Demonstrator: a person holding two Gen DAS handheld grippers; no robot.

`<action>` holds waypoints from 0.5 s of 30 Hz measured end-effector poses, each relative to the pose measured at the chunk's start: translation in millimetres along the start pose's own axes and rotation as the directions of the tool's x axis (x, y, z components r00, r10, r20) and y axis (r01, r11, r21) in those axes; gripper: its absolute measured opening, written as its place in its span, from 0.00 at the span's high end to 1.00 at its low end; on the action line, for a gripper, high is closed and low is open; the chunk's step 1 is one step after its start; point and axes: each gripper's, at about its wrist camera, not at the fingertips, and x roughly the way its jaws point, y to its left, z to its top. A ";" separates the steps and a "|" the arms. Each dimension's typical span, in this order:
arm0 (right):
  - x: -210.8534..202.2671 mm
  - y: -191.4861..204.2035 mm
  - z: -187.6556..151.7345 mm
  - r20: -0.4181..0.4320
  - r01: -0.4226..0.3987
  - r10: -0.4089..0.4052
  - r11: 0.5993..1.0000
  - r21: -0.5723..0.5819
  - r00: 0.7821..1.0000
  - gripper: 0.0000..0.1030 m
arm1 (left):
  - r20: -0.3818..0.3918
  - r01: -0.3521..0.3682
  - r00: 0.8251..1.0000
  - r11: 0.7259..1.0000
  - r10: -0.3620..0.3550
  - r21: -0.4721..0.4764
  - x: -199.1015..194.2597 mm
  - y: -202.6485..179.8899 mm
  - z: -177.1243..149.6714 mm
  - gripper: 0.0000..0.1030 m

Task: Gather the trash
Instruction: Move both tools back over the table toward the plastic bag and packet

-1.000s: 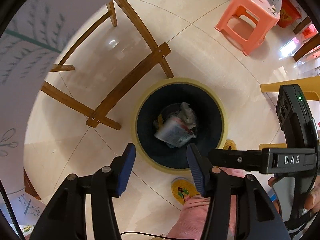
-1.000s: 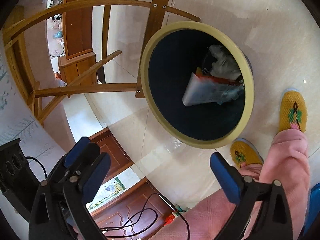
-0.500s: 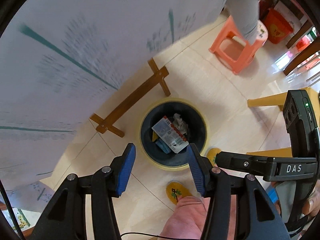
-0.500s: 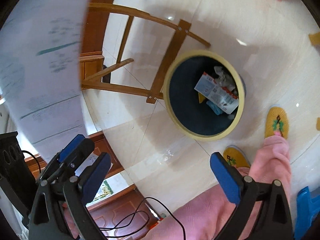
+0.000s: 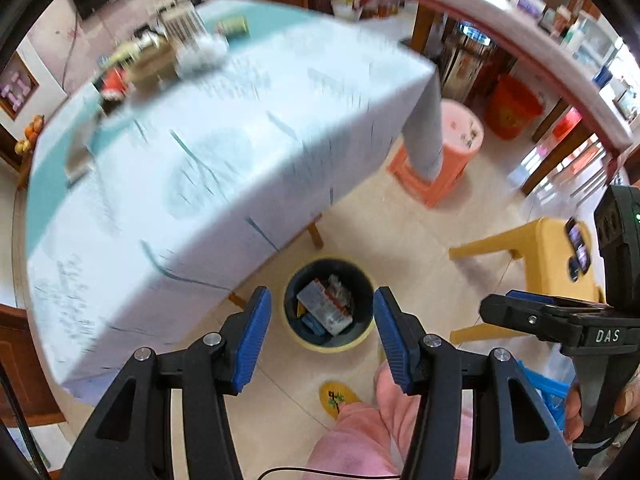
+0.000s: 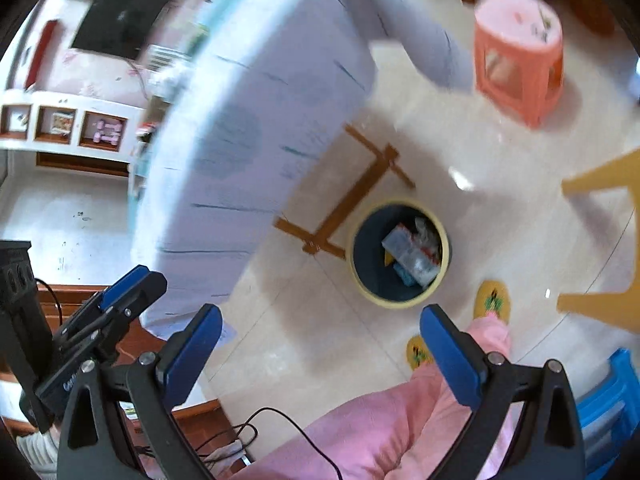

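A dark bin with a yellow rim [image 5: 294,334] [image 6: 362,288] stands on the tiled floor beside the table, far below both grippers. Wrappers and crumpled paper [image 5: 326,308] [image 6: 412,252] lie inside it. My left gripper [image 5: 322,330] is open and empty, high above the bin. My right gripper [image 6: 320,344] is open wide, also empty, and shows as a black body at the right of the left wrist view. Blurred items [image 5: 160,52] lie at the far end of the table: a crumpled white wad [image 5: 202,52], packets and boxes.
The table has a pale blue-and-white cloth [image 5: 208,160] [image 6: 248,132]. An orange stool [image 5: 444,156] [image 6: 520,56], a yellow stool [image 5: 532,248] and a blue plastic piece [image 6: 608,400] stand on the floor. The person's pink trouser legs [image 6: 360,432] and yellow slippers [image 5: 340,398] are near the bin.
Both grippers have risen well above the bin, from under the table's edge to above the tabletop. The bin now looks small and the table's top with its items has come into view.
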 end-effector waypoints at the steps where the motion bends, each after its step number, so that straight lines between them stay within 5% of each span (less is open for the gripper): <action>1: -9.6 8.7 -0.5 0.018 0.011 -0.010 1.000 -0.020 1.000 0.03 | 0.023 -0.001 1.000 1.000 0.001 0.000 -15.4 3.6 2.4 0.49; 15: -95.5 139.6 -2.9 0.258 0.151 -0.064 0.930 -0.335 0.964 0.03 | 0.278 0.033 0.961 0.997 -0.012 -0.071 -147.5 47.6 17.6 0.46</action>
